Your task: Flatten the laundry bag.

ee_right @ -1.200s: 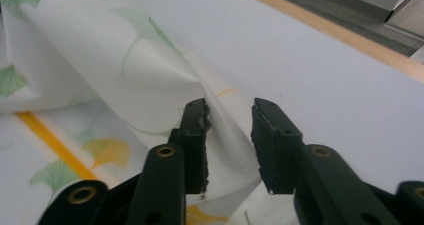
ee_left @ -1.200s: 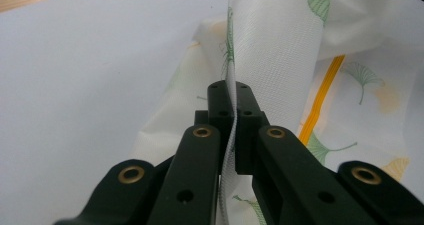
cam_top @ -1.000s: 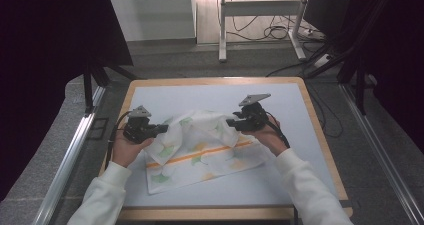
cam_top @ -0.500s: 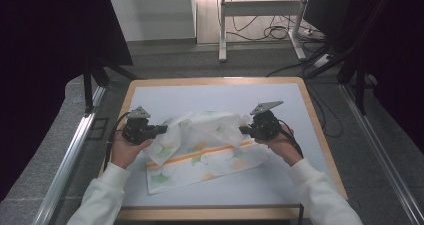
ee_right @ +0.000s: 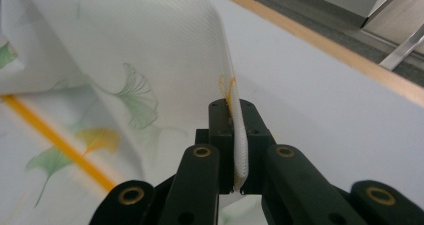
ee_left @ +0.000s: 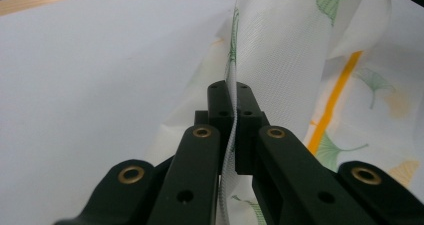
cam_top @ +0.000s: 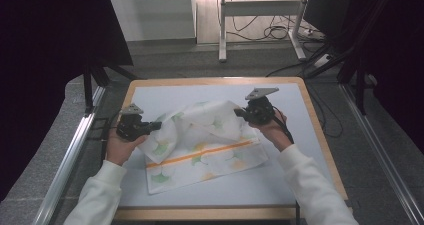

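A white woven cloth printed with green and yellow ginkgo leaves and an orange stripe (cam_top: 202, 145) is shown near the middle of the pale blue, wood-edged tabletop (cam_top: 165, 92). Its lower layer is spread flat; its upper layer is lifted and arched between the two grippers. The left gripper (cam_top: 156, 126) is seen at the cloth's left side, its fingers (ee_left: 220, 105) clamped on a thin fabric edge. The right gripper (cam_top: 239, 112) is seen at the cloth's far right corner; its jaws have just been closing, and a folded hem with orange stitching is pinched between its fingers (ee_right: 220, 122). Both grippers are held in hands with white sleeves.
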Motion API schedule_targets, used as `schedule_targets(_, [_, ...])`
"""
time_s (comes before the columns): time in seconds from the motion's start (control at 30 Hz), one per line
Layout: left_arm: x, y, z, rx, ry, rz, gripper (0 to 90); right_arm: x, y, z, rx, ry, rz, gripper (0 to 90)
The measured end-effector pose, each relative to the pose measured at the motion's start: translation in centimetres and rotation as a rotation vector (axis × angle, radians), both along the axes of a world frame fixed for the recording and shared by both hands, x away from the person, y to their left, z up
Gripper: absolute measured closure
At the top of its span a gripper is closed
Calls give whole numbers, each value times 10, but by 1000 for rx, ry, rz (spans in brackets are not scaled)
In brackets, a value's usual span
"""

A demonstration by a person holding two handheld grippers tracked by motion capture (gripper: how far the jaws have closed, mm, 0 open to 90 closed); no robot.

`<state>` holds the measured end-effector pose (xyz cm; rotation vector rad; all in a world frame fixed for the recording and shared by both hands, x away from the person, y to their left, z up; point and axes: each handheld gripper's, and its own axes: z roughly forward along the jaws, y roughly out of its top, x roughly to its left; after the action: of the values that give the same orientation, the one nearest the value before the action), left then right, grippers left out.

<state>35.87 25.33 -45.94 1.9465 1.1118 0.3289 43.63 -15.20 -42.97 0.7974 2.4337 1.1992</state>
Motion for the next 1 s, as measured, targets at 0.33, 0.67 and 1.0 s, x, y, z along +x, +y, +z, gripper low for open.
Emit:
schedule_targets(0.33, [31, 19, -5, 29, 23, 70, 899, 57, 44, -12, -23, -25, -68, 850])
schedule_targets(0.67, [71, 13, -21, 65, 81, 78, 896, 102, 54, -33, -85, 22, -161, 847])
schedule_targets(1.0, [80, 6, -32, 78, 113, 55, 814, 109, 52, -50, -115, 93, -167, 842])
